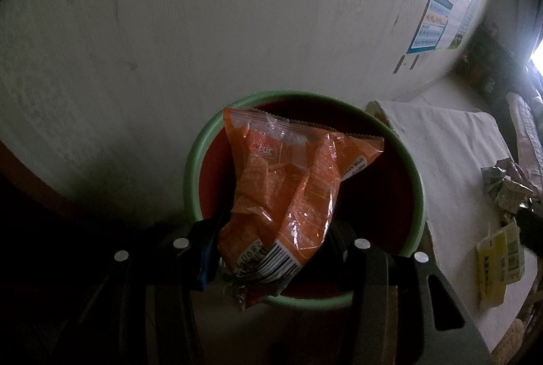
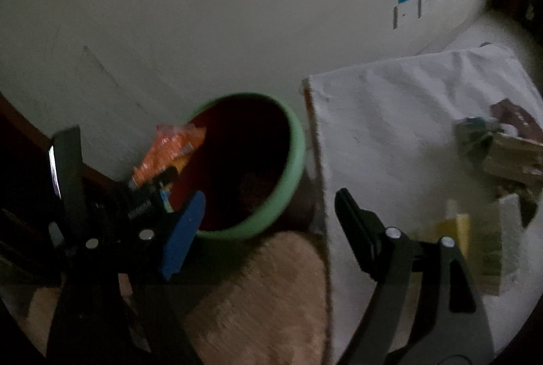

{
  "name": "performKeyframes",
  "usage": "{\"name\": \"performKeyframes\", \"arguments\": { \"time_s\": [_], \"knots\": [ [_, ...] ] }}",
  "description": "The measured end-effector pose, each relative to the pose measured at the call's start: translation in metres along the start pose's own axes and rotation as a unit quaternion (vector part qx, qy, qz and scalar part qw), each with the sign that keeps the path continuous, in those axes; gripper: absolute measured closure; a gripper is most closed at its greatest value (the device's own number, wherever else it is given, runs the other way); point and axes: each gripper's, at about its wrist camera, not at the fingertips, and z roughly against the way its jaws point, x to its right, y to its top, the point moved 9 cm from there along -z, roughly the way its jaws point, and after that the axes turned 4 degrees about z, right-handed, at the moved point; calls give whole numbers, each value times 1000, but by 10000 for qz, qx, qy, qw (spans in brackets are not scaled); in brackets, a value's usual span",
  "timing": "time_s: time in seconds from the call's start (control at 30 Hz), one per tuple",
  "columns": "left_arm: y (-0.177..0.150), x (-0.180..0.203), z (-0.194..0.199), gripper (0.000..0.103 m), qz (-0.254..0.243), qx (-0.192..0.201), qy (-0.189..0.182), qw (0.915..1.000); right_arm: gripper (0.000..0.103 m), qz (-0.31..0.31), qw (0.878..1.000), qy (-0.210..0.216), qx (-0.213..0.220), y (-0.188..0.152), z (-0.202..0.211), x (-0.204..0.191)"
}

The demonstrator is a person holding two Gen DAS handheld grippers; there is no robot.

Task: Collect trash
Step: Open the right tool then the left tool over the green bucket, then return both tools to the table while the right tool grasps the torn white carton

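Note:
An orange snack wrapper (image 1: 288, 188) with a barcode hangs over the mouth of a bin with a green rim (image 1: 190, 168) and a red inside. My left gripper (image 1: 273, 229) is shut on the wrapper's lower end. In the right wrist view the same wrapper (image 2: 169, 147) shows at the bin's left rim (image 2: 295, 147), held by the left gripper (image 2: 152, 188). My right gripper (image 2: 269, 198) stands wide open just right of the bin, with nothing between its blue and black fingers.
To the right of the bin stands a table under a white cloth (image 2: 390, 127). Crumpled wrappers (image 1: 505, 192) and a yellow carton (image 1: 499, 256) lie on it. A beige cushion (image 2: 264, 290) sits below the bin. A poster (image 1: 437, 18) hangs on the wall behind.

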Motion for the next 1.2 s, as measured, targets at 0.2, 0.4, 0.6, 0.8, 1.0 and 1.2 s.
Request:
{"name": "performKeyframes", "arguments": {
  "time_s": [0.2,0.4,0.6,0.8,1.0,1.2],
  "knots": [
    [1,2,3,45,-32,46,54,10000,23,-82,9999,-90,-23,-19,11,12],
    [4,2,11,39,-68,142,127,9998,23,-221,9997,-81,-86,-31,14,21],
    [4,6,19,38,-102,153,150,9997,23,-334,9993,-87,-122,-46,18,30],
    [6,27,31,38,-293,245,47,9993,23,-611,9979,-214,-19,-51,29,58],
    [1,60,41,38,-608,260,-125,9977,22,-1086,9915,-657,271,-58,57,118],
    [-12,96,48,38,-908,172,-339,9951,22,-1685,9762,-1265,511,-71,86,204]
  ]
}}
